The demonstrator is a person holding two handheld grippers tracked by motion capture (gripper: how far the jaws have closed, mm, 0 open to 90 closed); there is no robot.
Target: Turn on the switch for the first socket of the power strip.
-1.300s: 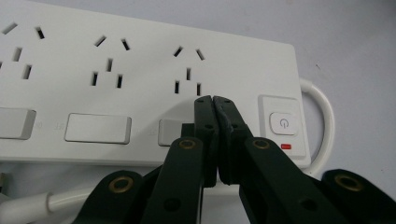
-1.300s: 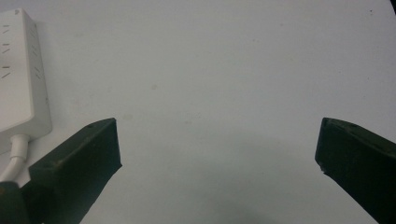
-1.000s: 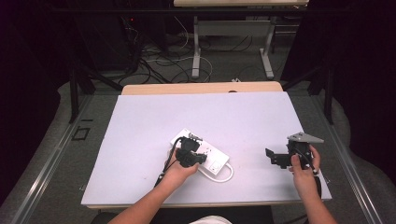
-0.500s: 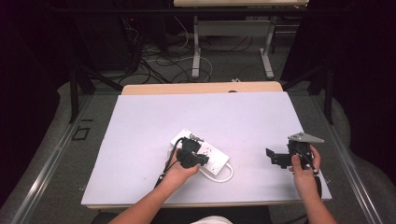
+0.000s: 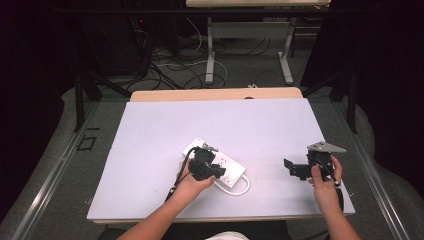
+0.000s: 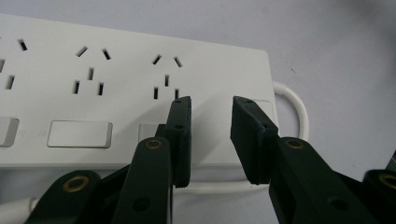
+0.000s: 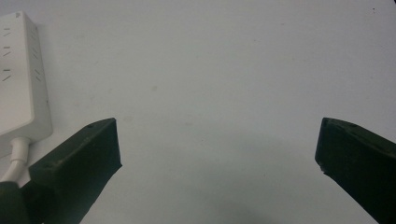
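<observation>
White power strip (image 5: 216,161) is seen lying near the front edge of the tabletop (image 5: 150,150), roughly mid-width, set at a slant, with its white cord (image 5: 239,188) looped at the end nearer the front right corner. Left gripper (image 5: 206,169) is held right over the strip's front side. In the left gripper view its jaws are parted a little, with nothing clamped between them, and are poised above the strip (image 6: 116,88) close to a rocker switch (image 6: 79,134) by the last socket; contact cannot be told.

Against the high views from a second and half a second back, almost nothing is changed: strip, cord and both hands are found in the same spots. This is judged as a pause or a fine line-up over the switch, with a press or a grasp not yet made.

Right gripper (image 5: 300,169) is held released, jaws spread wide, near the right edge of the tabletop, well apart from the strip, whose end (image 7: 18,88) is caught in the right gripper view. Nothing is seen lying between the grippers. Off the tabletop, floor cables (image 5: 175,65) and desk legs (image 5: 210,50) are seen beyond the far edge, out of the way.
</observation>
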